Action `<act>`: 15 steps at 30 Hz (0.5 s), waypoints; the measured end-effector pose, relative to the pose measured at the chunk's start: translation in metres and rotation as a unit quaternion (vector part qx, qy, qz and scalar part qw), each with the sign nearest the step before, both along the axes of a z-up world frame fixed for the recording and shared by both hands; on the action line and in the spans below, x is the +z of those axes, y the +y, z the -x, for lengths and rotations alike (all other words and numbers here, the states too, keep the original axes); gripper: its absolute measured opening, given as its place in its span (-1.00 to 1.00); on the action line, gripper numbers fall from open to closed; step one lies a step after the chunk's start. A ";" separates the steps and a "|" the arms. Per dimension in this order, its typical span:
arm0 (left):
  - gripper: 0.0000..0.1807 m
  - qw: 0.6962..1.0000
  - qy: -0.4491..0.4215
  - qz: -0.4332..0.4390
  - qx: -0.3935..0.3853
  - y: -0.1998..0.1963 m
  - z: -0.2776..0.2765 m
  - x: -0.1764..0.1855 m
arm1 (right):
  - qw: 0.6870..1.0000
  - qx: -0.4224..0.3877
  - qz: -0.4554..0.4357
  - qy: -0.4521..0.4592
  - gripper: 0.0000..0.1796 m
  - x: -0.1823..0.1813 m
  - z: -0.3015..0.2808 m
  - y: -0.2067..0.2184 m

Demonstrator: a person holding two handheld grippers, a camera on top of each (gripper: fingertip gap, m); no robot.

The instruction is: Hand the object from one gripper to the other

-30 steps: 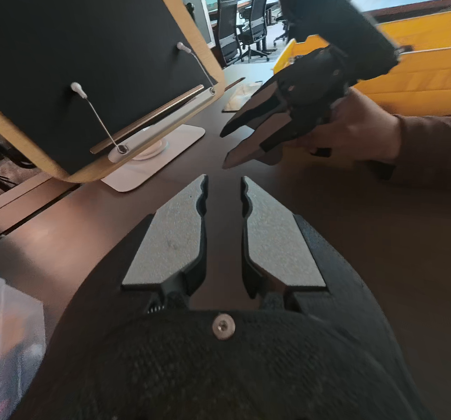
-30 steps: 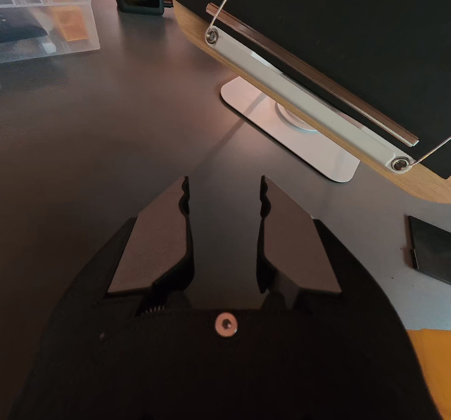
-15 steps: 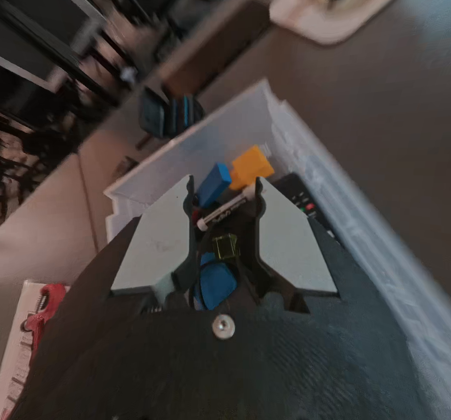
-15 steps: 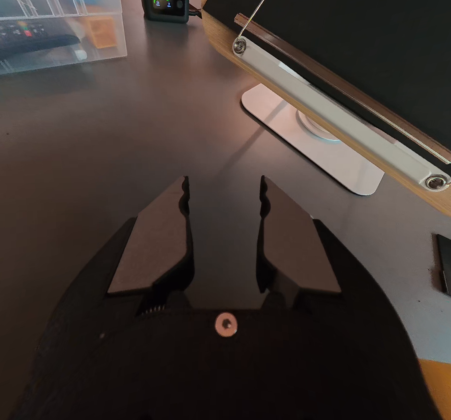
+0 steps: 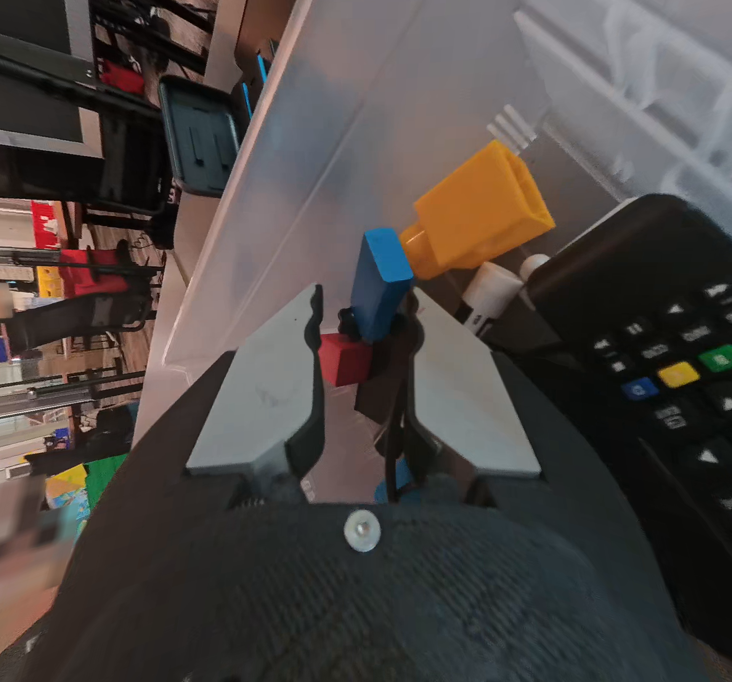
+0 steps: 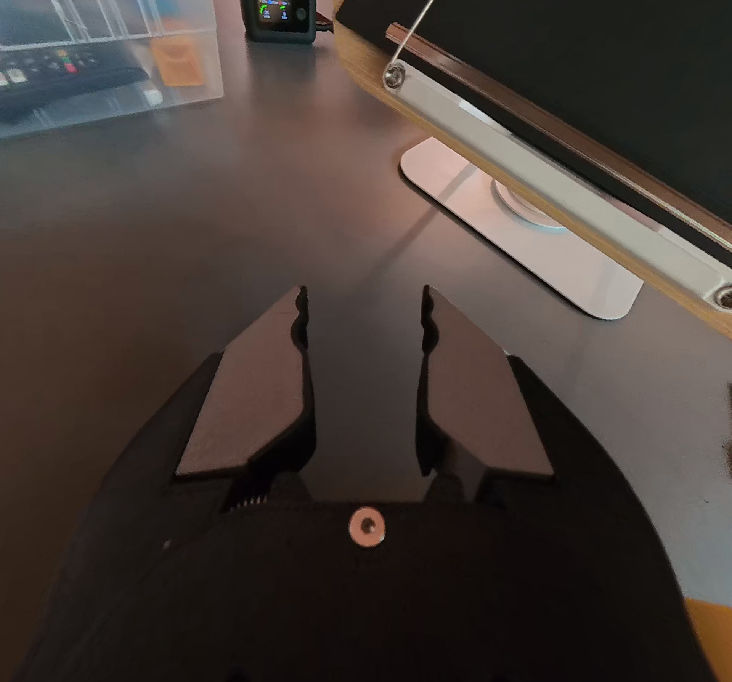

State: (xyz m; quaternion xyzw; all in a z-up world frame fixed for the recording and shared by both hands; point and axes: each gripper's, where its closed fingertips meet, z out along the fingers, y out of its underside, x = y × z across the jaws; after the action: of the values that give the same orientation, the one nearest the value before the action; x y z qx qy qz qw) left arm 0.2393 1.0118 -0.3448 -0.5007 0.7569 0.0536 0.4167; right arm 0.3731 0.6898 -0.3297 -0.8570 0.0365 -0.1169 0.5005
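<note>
Two sets of jaws are standing released: the left gripper (image 5: pixel 362 306) is straddling the blue block (image 5: pixel 381 285), whose long axis is pointing away inside the clear bin (image 5: pixel 317 116), while the right gripper (image 6: pixel 363 299) is hovering empty over the surface (image 6: pixel 198 227), well apart.

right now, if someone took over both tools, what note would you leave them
Left tool: open, reaching into the clear plastic bin, holding nothing; blue block and red block lie between its tips.
Right tool: open and empty, above bare table near the stand's white base.
Also in the bin: orange piece, white marker, black remote.
Done: nothing picked, no handover.
Left: grasp one object with the left tool, lift it out, pass it to the right.
</note>
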 end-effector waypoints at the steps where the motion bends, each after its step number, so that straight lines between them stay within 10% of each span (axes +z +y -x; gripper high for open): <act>1: -0.59 1.000 -0.002 -0.002 0.000 0.002 0.001 0.000 | 1.000 0.003 0.001 -0.001 -0.39 -0.001 0.002 0.001; 15: -0.85 0.996 -0.065 -0.054 -0.001 0.013 0.007 0.028 | 1.000 0.010 -0.008 0.011 -0.40 0.001 0.005 0.001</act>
State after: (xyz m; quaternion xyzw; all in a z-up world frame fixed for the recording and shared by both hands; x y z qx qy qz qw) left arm 0.2319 1.0247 -0.3171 -0.4791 0.7248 0.0613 0.4912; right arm 0.3681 0.6913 -0.3283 -0.8545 0.0348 -0.1023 0.5080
